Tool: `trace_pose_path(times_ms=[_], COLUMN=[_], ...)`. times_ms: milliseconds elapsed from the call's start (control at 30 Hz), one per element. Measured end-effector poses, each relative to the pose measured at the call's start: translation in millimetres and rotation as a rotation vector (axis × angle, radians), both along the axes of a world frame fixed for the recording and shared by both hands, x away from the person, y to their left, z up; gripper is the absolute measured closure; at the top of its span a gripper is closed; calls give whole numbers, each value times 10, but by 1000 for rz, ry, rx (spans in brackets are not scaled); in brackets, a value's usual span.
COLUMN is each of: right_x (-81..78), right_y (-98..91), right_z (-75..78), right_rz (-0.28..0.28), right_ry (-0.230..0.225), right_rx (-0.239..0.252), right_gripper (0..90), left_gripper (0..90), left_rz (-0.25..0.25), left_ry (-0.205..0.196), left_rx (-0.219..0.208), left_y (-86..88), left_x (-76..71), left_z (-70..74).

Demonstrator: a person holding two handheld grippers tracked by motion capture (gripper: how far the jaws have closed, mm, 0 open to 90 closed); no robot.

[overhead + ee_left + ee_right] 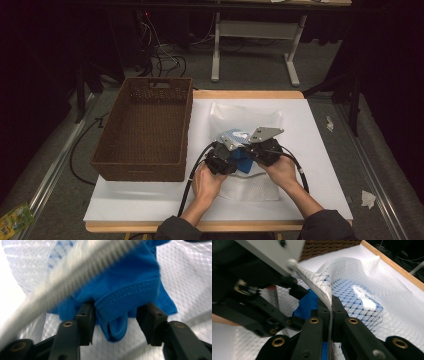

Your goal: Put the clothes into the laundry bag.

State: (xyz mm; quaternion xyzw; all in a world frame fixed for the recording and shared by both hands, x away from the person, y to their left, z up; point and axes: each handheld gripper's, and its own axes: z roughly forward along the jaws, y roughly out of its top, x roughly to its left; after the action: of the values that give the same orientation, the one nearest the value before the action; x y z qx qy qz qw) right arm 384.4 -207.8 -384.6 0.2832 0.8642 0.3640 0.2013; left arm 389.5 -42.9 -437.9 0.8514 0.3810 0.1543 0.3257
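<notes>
A white mesh bag [248,189] lies on the table in front of the person. My right gripper [330,307] is shut on the bag's zipper edge [322,290] and holds it lifted. A blue garment [125,285] lies inside the bag's mouth, under the raised zipper edge [75,277]. In the left gripper view, my left gripper [118,312] stands open around the garment's stitched hem; one jaw touches the cloth, the other stands clear of it. From above, the left gripper [232,160] and the right gripper [251,151] sit close together over the blue garment [244,163].
A brown woven basket [145,125] stands at the table's left, close beside the bag. The white table top [320,150] has free room to the right and along the front edge. Its wooden rim [392,265] runs behind the bag.
</notes>
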Motion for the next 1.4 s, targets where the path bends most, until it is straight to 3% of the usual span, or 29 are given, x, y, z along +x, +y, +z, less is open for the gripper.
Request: trace_pose_path(times_ms=[233,333,433,700,833,933,1000,1400], right_x=[-5,-1,-4,-43,-60,-70,-82,-206], right_y=[-29,-31,-33,-36,-42,-50,-58,-120], right_z=[14,11,0,4,-16,-45,-61,-170], right_rz=[-8,-9,-4,5,8,9,12,15], right_ry=[-2,-3,-1,-2,-3,1,2,15], right_rx=[3,10,8,3,5,10,13,24], right_gripper=[895,895,895,894,894,894,894,890], left_gripper=[422,396,395,388,382,381,407,514], left_rz=[-27,-44,-45,28,37,44,41,66], left_ry=[-6,-6,-11,-99,-116,-108,-125,-48], left_rx=[-23,9,-1,18,30,43,53,103], left_y=[116,137,190,363,395,385,369,424], left_x=[-124,-166,-211,-283,-272,-217,-197,-69], left_z=[125,135,148,271,315,285,252,45])
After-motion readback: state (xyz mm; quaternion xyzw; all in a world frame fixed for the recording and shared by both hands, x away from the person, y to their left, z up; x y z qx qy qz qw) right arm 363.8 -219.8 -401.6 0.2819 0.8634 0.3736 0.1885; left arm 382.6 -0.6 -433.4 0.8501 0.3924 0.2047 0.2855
